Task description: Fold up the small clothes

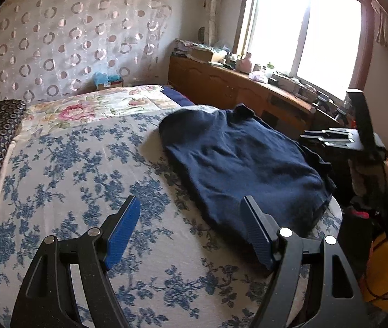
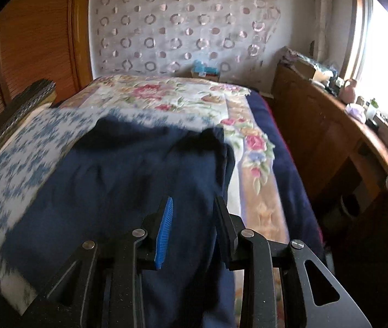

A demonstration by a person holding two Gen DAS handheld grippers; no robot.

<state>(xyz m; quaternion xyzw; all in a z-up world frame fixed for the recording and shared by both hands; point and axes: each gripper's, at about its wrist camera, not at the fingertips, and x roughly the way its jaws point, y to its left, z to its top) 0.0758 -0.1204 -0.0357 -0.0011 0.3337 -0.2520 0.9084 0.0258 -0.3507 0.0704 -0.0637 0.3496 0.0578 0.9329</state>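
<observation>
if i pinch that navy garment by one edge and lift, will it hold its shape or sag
The navy garment will probably sag: it lies rumpled with soft wrinkles on the floral bedspread, and one edge droops over the bed's side. It looks like a light knit, so a push would likely bunch it rather than slide it flat.

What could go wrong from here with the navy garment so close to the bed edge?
1. The navy garment lies at the bed's right edge, part of it seeming to hang over; a tug could drag it off the blue floral bedspread.
2. The right gripper has a gap between its fingers and grips nothing; closing here may pinch several layers.
3. The left gripper is wide open, partly over bare bedspread, so it may catch that too.
</observation>
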